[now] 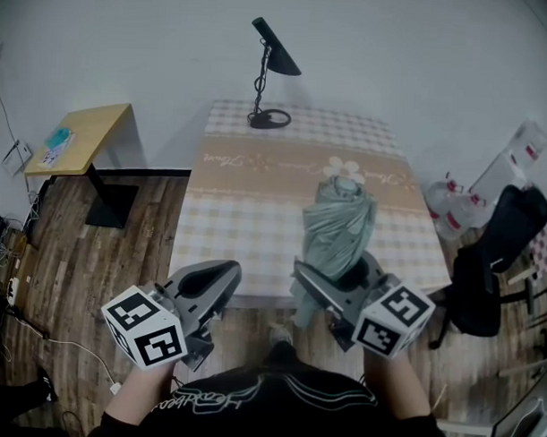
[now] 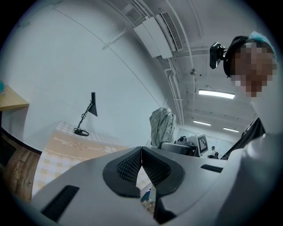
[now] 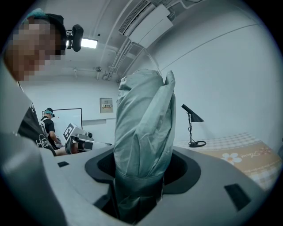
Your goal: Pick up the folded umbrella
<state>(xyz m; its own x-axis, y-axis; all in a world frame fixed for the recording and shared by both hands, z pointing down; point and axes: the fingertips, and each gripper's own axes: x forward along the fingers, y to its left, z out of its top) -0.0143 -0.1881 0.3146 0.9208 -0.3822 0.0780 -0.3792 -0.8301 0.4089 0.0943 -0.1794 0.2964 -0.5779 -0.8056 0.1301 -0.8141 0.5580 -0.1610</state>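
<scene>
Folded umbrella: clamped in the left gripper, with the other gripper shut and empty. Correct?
No. The right gripper holds the folded umbrella, as the right gripper view shows; the left gripper is the one shut and empty.

The right tongs (image 3: pixel 140 178) are closed around a folded grey-green umbrella (image 3: pixel 143 119), which stands upright between the two jaws and rises high above them. To the right, a black lamp (image 3: pixel 193 115) stands on the tabletop (image 3: pixel 247 148), which carries a checked cloth with a flower print. At the left, behind, the left tongs (image 3: pixel 88 142) are seen.
</scene>
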